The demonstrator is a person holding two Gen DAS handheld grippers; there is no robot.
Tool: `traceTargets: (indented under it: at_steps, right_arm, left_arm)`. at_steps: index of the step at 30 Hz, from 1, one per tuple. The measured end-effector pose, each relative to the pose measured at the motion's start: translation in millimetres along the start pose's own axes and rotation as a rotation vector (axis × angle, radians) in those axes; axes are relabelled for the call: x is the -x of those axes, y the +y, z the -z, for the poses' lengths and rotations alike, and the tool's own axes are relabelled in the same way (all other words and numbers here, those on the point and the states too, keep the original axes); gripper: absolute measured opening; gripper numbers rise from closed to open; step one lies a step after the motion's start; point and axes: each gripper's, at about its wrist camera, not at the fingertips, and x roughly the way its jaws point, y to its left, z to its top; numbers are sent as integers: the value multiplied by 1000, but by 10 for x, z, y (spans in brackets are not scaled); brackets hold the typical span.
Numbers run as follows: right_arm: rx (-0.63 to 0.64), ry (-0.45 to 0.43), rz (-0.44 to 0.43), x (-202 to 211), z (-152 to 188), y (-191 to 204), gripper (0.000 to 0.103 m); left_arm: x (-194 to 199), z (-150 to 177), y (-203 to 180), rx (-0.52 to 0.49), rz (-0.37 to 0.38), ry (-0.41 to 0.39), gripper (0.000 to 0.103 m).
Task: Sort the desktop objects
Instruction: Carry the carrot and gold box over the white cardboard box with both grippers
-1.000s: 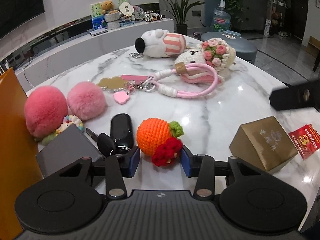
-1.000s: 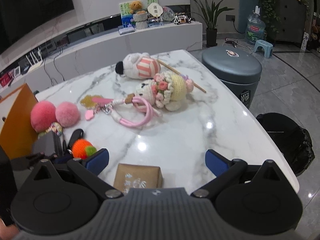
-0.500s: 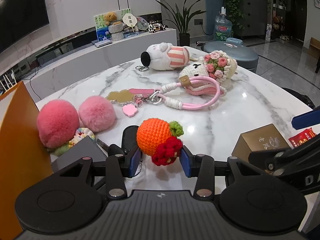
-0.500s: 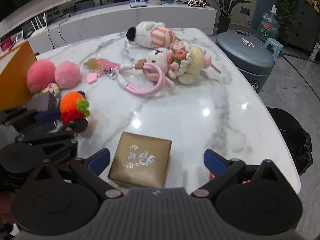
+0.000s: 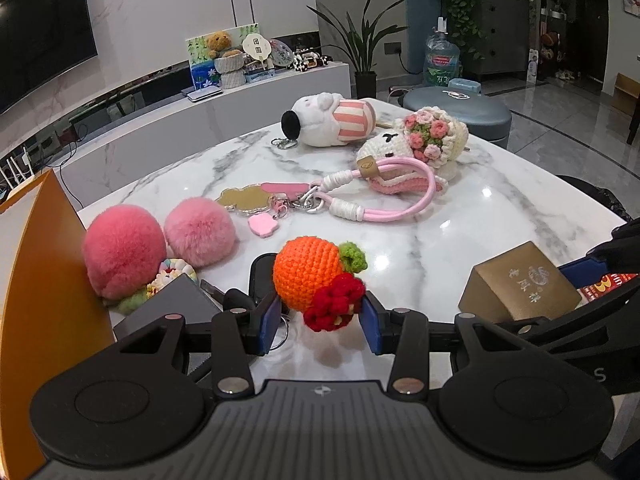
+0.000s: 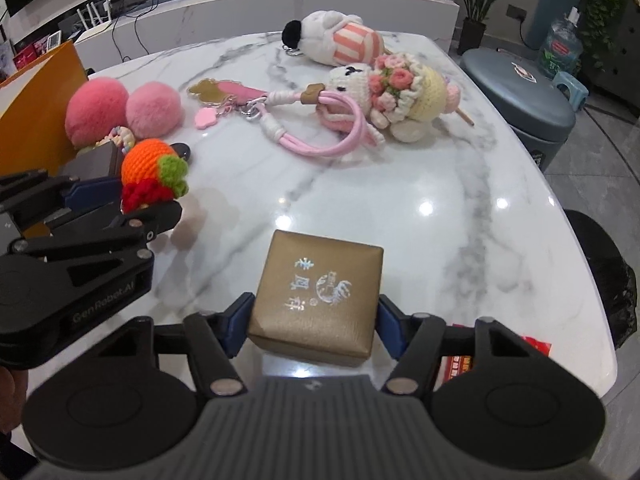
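My left gripper (image 5: pixel 320 322) is shut on an orange crocheted fruit charm (image 5: pixel 308 274) with red berries and a green leaf, held above the marble table (image 5: pixel 460 216); it also shows in the right wrist view (image 6: pixel 150 168). My right gripper (image 6: pixel 312 326) has its jaws against both sides of a gold gift box (image 6: pixel 318 292), which rests on the table near its front edge. The box also shows in the left wrist view (image 5: pixel 520 284).
An orange box (image 5: pixel 32 264) stands at the left. Two pink pompoms (image 5: pixel 160 248), a black car key (image 5: pixel 260 276), a grey box (image 5: pixel 168 304), a pink strap keychain (image 5: pixel 360 200), two plush toys (image 5: pixel 400 136) and a red packet (image 6: pixel 532 350) lie on the table.
My left gripper has lifted the orange charm off the table. My right gripper has moved down over the gold box and closed its jaws onto its sides.
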Motion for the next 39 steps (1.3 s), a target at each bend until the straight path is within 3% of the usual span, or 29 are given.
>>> traceTargets:
  at_steps: [17,26,39]
  right_arm:
    - [-11,-73,-46,232,-94,23,61]
    - [0,-208,-89,683,-280,276,61]
    - [108,-270,-122,837,-519,888,61]
  left_arm:
    - [623,-259,229,40,9,-115,49]
    - [1205,-428,753,137,-19,-172,49]
    - [1525,-326,1432,214,-77,-165,49]
